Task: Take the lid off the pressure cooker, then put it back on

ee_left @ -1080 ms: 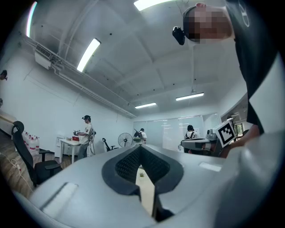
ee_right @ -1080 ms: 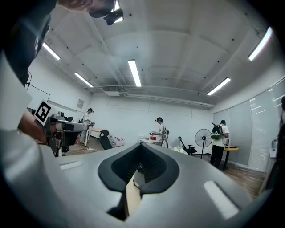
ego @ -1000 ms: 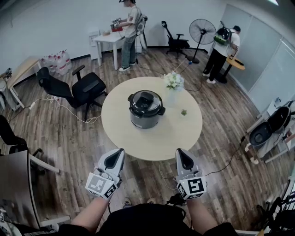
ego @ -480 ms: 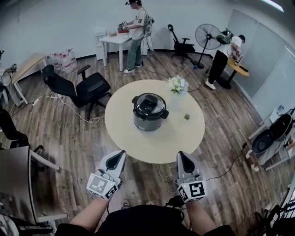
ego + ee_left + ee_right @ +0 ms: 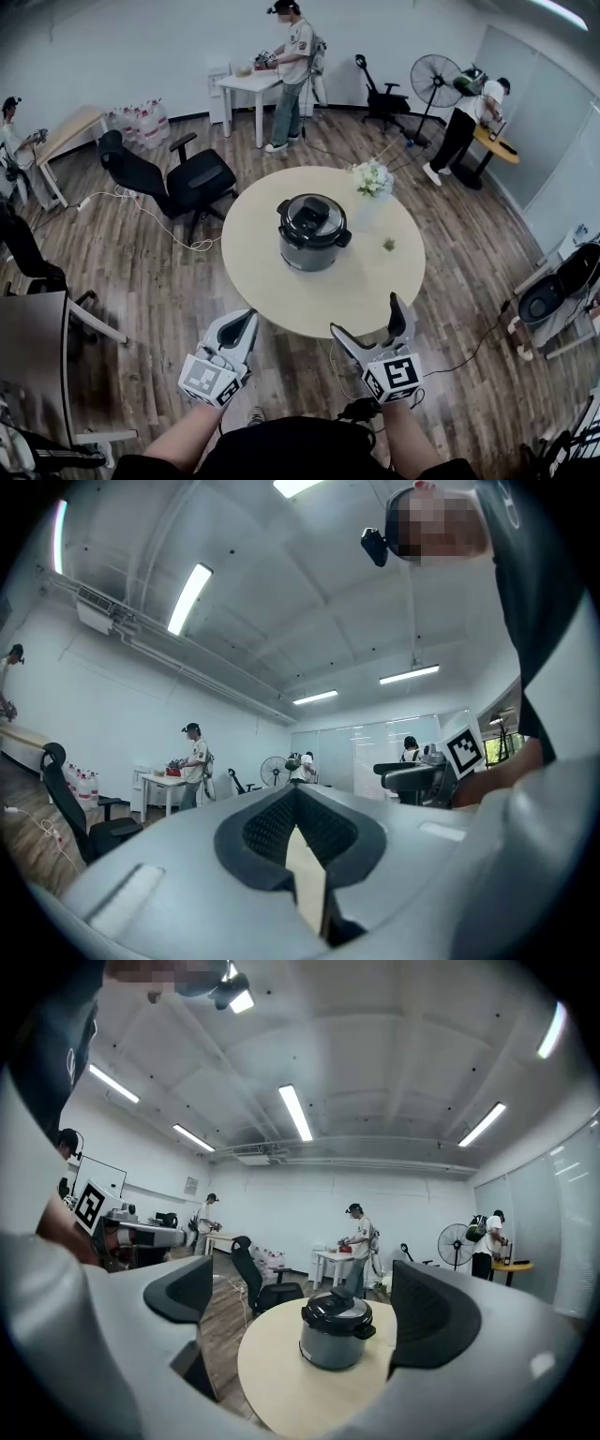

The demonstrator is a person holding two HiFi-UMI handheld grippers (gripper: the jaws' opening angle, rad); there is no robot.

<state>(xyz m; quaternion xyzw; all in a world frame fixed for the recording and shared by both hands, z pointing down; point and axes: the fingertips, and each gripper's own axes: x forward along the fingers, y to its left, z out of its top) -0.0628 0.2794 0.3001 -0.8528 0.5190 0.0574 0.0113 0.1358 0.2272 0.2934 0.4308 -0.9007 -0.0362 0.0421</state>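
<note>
Pressure cooker (image 5: 312, 234) stands near the middle of the round table (image 5: 361, 291), its black lid (image 5: 312, 216) seated, with side handles sticking out left and right. A vase of flowers (image 5: 372, 180) stands just beyond it to the right. The right gripper (image 5: 367, 317) and left gripper (image 5: 246, 319) hang short of the table's near edge, well apart from the pot, which lies straight ahead between them. The right gripper's jaws have just been opening and stand wide with nothing between them, framing the cooker in its own view. The left gripper is closed and empty. The right seems better lined up to reach forward.
</note>
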